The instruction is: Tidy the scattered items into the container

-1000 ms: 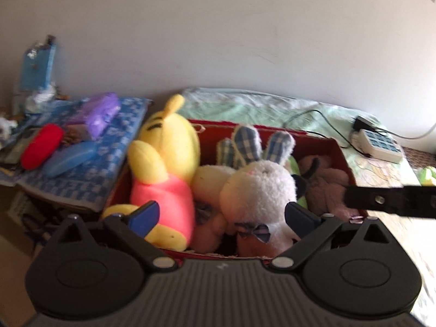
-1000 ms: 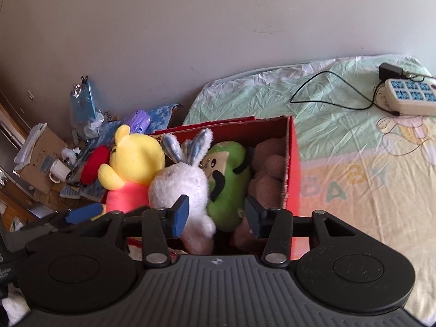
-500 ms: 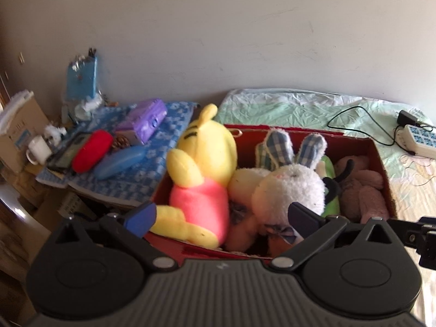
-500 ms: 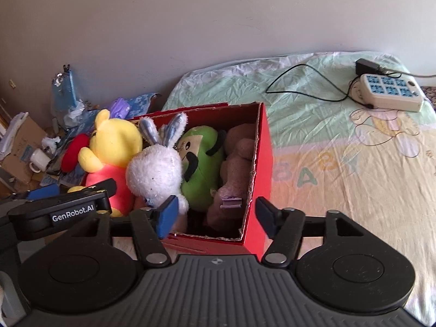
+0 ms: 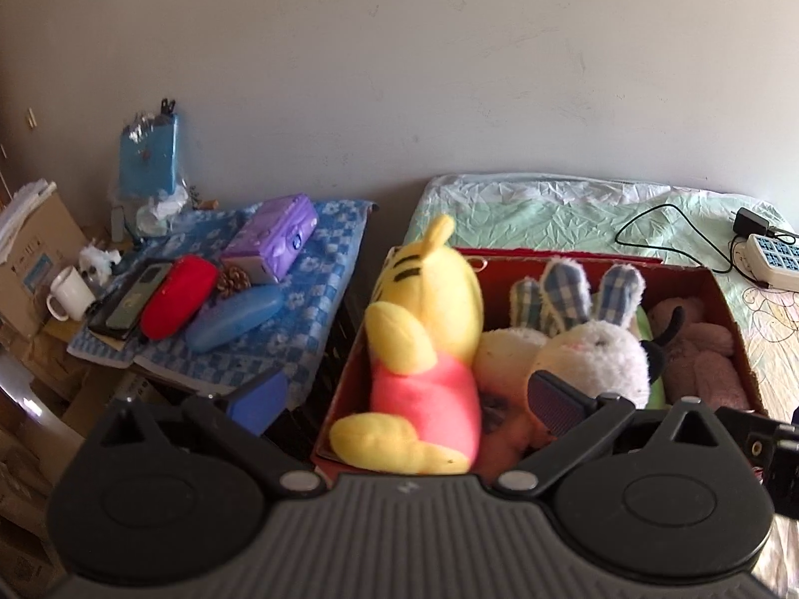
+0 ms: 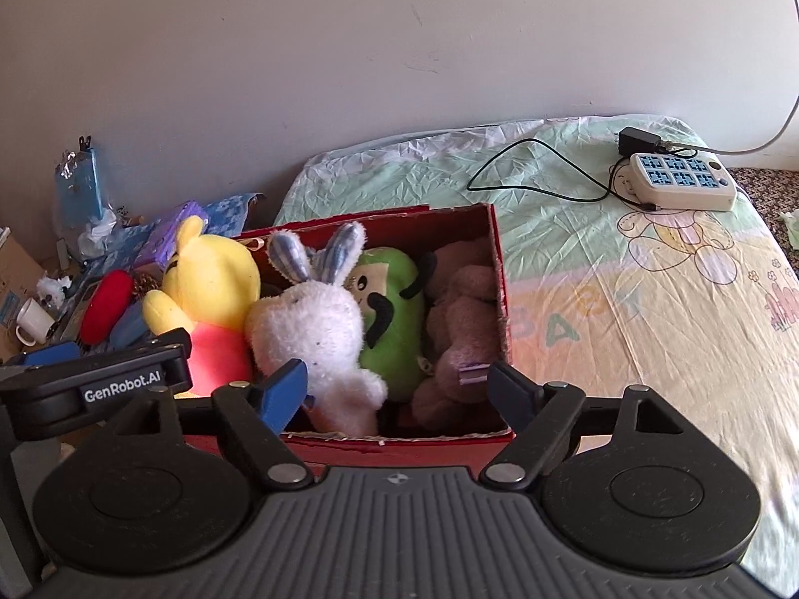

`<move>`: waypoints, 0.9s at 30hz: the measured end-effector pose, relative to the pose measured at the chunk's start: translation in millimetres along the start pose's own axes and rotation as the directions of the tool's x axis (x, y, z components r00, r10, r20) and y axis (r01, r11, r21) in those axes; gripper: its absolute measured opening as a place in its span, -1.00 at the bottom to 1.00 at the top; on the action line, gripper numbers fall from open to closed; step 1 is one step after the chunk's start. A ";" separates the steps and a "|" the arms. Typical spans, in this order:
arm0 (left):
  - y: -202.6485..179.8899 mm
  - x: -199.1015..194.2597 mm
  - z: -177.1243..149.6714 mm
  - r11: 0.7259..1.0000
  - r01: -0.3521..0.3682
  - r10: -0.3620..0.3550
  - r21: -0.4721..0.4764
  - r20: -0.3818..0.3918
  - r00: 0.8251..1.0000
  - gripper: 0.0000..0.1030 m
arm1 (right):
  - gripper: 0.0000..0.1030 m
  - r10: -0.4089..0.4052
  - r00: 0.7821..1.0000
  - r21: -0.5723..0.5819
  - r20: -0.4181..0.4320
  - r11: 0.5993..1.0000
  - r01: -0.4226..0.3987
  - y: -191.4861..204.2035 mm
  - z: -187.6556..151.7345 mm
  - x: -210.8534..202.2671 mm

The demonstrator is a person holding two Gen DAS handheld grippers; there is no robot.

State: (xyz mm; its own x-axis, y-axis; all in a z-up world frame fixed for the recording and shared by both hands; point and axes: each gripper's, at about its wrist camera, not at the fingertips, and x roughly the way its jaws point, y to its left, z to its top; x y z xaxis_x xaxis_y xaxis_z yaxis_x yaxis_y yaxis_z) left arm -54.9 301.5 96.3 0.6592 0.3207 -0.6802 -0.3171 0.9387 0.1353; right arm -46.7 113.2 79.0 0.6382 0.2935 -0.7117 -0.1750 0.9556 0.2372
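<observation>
I see the red box [image 6: 501,269] on the bed [image 6: 624,309], holding bear [image 6: 209,274], rabbit [image 6: 309,324], green toy [image 6: 392,309], brown toy [image 6: 459,319]. My left tongs [image 5: 407,402] gape empty; right tongs [image 6: 399,392] are opening, empty.

A red box [image 6: 501,294] ahead of the tool holds a yellow bear in pink [image 6: 209,289], a white rabbit with blue-checked ears [image 6: 312,329], a green plush [image 6: 394,319] and a mauve plush [image 6: 462,329].

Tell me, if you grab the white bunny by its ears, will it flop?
Probably. The white bunny looks fluffy and stuffed, so it would likely sag and squash. It seems light for its size. Its checked ears look thin, so they may bend.
</observation>
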 end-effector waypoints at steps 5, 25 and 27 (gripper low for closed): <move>10.4 1.3 -0.9 1.000 0.024 -0.024 0.012 -0.017 1.000 0.99 | 0.60 -0.022 1.000 0.020 -0.006 1.000 0.023 8.9 -6.0 -1.2; 6.6 4.8 -36.3 0.992 0.119 -0.113 0.041 -0.115 0.987 0.99 | 0.61 -0.090 0.993 0.087 -0.075 0.991 0.097 0.7 -30.8 -2.8; 6.7 6.7 -39.9 0.992 0.120 -0.113 0.049 -0.137 0.984 0.99 | 0.61 -0.089 0.993 0.090 -0.082 0.991 0.096 0.7 -33.4 -2.0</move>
State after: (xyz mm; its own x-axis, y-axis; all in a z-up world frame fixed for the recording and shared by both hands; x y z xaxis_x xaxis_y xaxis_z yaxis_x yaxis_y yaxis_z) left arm -79.8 304.9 63.8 0.5910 0.1925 -0.7833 -0.2014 0.9756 0.0878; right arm -73.2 114.2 58.5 0.5878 0.2088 -0.7816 -0.0450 0.9731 0.2261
